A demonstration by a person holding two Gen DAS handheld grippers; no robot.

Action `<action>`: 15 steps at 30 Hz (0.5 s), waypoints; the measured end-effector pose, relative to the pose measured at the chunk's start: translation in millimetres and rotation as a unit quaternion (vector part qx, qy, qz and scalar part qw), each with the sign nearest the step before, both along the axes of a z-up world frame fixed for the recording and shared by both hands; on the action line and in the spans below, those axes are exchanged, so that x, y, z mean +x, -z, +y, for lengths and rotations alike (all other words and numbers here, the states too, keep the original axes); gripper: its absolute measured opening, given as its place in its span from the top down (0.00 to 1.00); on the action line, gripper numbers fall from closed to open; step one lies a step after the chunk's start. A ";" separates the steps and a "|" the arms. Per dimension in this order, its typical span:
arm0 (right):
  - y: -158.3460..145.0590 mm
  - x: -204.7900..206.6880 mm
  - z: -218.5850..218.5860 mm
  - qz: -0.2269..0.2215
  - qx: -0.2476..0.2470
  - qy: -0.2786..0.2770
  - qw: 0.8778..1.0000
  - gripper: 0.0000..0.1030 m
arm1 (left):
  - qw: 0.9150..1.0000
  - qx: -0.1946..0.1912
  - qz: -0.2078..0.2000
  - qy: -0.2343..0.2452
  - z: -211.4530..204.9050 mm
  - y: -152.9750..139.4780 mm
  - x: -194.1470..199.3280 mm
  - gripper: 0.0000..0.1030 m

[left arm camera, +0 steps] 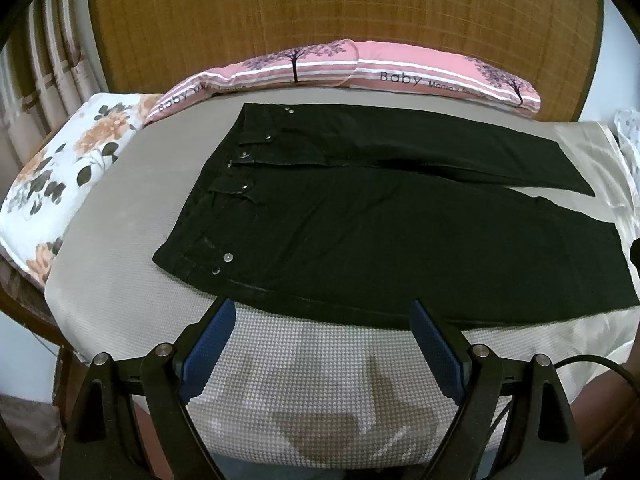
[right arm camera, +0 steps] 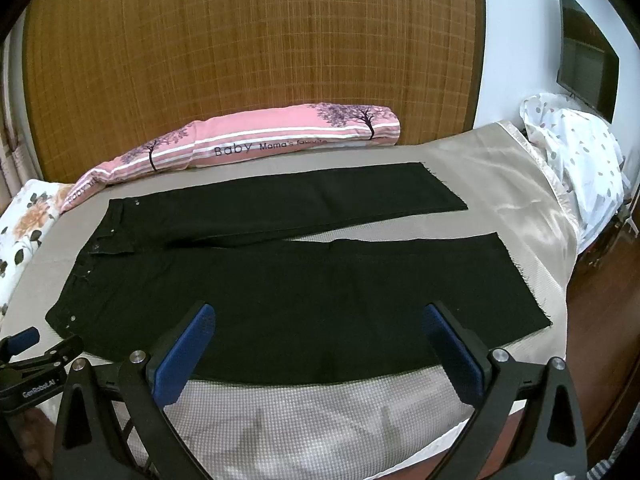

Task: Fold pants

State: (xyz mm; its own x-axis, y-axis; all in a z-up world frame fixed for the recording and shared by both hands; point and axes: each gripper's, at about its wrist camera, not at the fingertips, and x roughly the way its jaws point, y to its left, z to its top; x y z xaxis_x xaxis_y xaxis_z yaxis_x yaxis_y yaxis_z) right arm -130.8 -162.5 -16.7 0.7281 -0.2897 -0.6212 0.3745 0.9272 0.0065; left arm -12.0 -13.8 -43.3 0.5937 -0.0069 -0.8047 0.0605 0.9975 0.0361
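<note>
Black pants (left arm camera: 384,232) lie flat on the bed, waistband to the left, both legs spread out to the right. They also show in the right wrist view (right arm camera: 304,300). My left gripper (left arm camera: 322,312) is open and empty, just in front of the pants' near edge by the waist. My right gripper (right arm camera: 320,316) is open and empty over the near leg's front edge. The left gripper (right arm camera: 28,344) also shows at the left edge of the right wrist view.
The bed has a beige waffle cover (left arm camera: 304,364). A pink "Baby" pillow (left arm camera: 360,68) lies along the wooden headboard (right arm camera: 248,60). A floral pillow (left arm camera: 68,168) sits at far left, a white spotted pillow (right arm camera: 576,160) at far right. A shiny satin sheet (right arm camera: 512,200) lies past the leg hems.
</note>
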 end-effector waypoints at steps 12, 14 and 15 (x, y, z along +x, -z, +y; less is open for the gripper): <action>2.8 -1.4 0.3 0.003 0.002 0.002 1.000 0.00 | 1.000 0.003 -0.002 0.000 -1.6 -0.4 0.1 0.14; 3.4 -2.1 0.1 0.002 0.001 0.001 1.000 0.00 | 1.000 0.006 -0.002 -0.001 -1.9 -0.2 0.0 0.14; 2.7 -0.9 0.4 0.003 0.001 0.002 1.000 0.00 | 1.000 0.005 -0.002 -0.001 -1.8 -0.2 -0.1 0.14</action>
